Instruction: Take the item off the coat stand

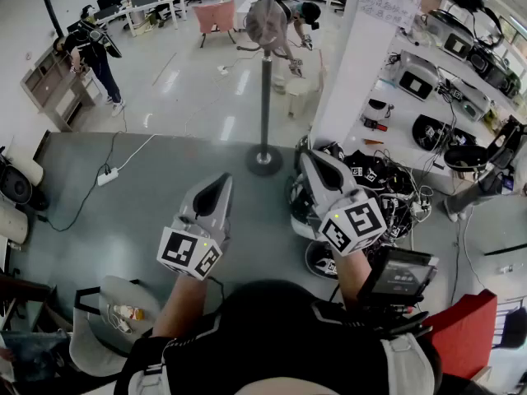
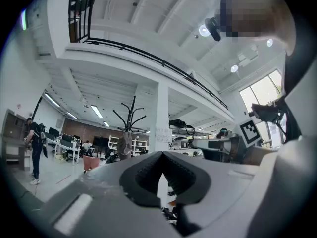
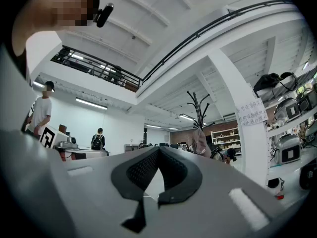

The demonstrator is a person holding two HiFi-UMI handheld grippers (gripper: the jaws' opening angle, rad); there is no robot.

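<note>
The black coat stand (image 1: 265,81) stands on the grey floor a few steps ahead, on a round base (image 1: 263,160). A grey-brown item (image 1: 266,21) hangs from its top hooks. My left gripper (image 1: 223,180) and right gripper (image 1: 310,157) are held in front of me, both pointing toward the stand and well short of it. Both are shut with nothing between the jaws. In the left gripper view the stand (image 2: 130,114) and hanging item (image 2: 124,145) show above the left gripper (image 2: 161,155). In the right gripper view the stand (image 3: 198,108) and item (image 3: 198,142) show beyond the right gripper (image 3: 159,149).
A white pillar (image 1: 356,52) rises right of the stand, with shelves of equipment (image 1: 428,81) behind it. Tangled cables and gear (image 1: 375,179) lie by my right gripper. A power strip (image 1: 107,175) lies at left. One person (image 1: 92,49) stands far left, another (image 1: 306,15) bends behind the stand.
</note>
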